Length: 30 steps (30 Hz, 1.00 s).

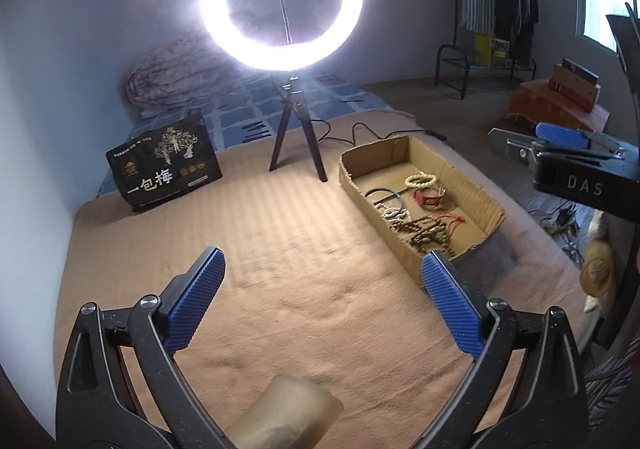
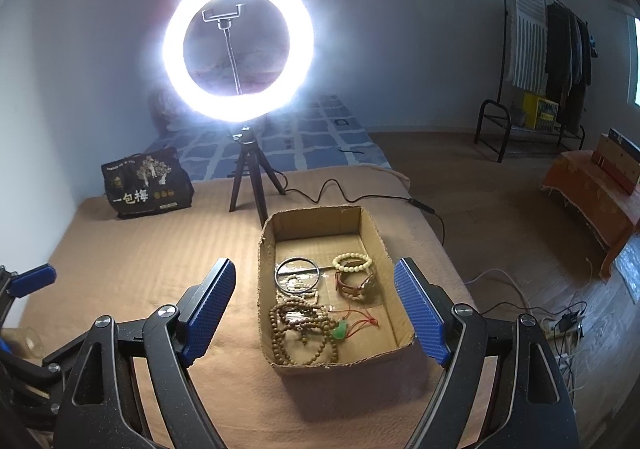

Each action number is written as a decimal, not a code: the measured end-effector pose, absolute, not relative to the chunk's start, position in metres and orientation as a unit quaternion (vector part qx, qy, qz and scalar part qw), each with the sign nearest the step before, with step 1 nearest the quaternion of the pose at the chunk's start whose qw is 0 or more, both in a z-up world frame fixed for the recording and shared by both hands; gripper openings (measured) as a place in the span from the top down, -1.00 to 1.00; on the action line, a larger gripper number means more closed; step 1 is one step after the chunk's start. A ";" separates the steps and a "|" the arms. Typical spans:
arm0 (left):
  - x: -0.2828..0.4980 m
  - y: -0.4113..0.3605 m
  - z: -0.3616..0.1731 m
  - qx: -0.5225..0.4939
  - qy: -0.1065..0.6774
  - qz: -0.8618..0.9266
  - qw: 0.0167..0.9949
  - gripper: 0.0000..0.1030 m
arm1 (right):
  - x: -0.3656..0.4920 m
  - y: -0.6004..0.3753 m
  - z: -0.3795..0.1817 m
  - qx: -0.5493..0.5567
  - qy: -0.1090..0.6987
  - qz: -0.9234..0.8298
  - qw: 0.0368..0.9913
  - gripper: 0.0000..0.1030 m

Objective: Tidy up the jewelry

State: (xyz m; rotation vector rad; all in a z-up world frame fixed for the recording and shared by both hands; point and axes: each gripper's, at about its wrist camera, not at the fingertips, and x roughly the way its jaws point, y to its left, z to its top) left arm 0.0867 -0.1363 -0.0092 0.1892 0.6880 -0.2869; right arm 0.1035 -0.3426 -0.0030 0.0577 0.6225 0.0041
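A shallow cardboard box (image 2: pixel 370 233) lies on the tan bedspread; it also shows in the left wrist view (image 1: pixel 476 189). Inside lie a cream bead bracelet (image 2: pixel 353 262), a dark bangle (image 2: pixel 297 275), a brown-strap watch (image 2: pixel 358 285), long brown prayer beads (image 2: pixel 304 333) and a green pendant on red cord (image 2: pixel 342 329). My right gripper (image 2: pixel 316 305) is open and empty, hovering over the near end of the box. My left gripper (image 1: pixel 324 291) is open and empty over bare bedspread, left of the box. A pale cylindrical object (image 1: pixel 280 413) lies below it.
A lit ring light on a small tripod (image 2: pixel 248 185) stands behind the box, its cable (image 2: pixel 348 189) trailing right. A black printed bag (image 2: pixel 146 185) stands at the back left. The bed edge drops to a wooden floor (image 2: pixel 500 201) at right.
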 end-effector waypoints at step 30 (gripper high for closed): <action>0.086 -0.134 -0.011 0.089 0.341 -0.143 0.925 -0.98 | 0.107 -0.340 -0.008 0.020 0.310 -0.010 0.950 -0.59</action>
